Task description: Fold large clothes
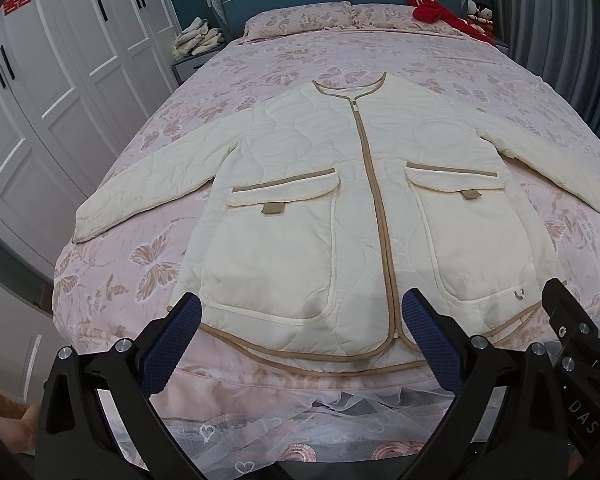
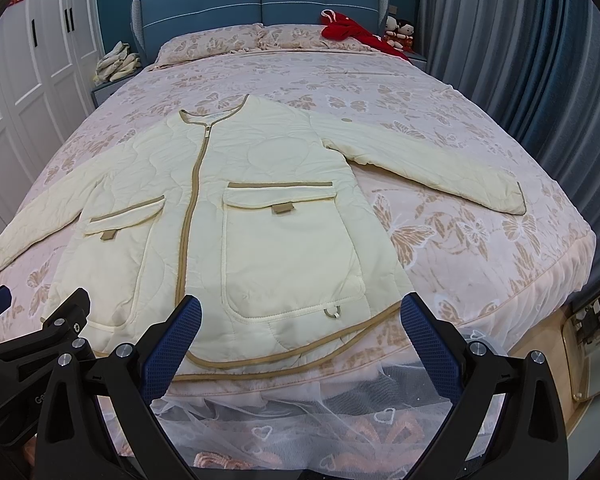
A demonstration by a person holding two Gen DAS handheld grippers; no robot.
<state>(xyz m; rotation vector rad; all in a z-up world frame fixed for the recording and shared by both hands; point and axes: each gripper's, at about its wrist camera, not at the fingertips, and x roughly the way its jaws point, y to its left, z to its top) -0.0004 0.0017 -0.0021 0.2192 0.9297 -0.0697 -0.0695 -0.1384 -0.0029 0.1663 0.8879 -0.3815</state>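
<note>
A cream quilted jacket (image 1: 320, 184) with tan trim lies flat and zipped on the bed, front up, both sleeves spread out to the sides. It also shows in the right wrist view (image 2: 260, 216). My left gripper (image 1: 300, 312) is open and empty, held just off the foot of the bed at the jacket's hem, left of the zip. My right gripper (image 2: 300, 312) is open and empty, held at the hem by the right pocket. The right gripper's black body (image 1: 572, 320) shows at the right edge of the left wrist view.
The bed (image 1: 112, 280) has a pink butterfly cover and a lace skirt at the foot. White wardrobes (image 1: 40, 100) stand on the left, grey curtains (image 2: 520, 60) on the right. Red clothes (image 2: 348, 30), dolls and pillows lie at the headboard. Folded cloths (image 1: 198, 36) sit on the left nightstand.
</note>
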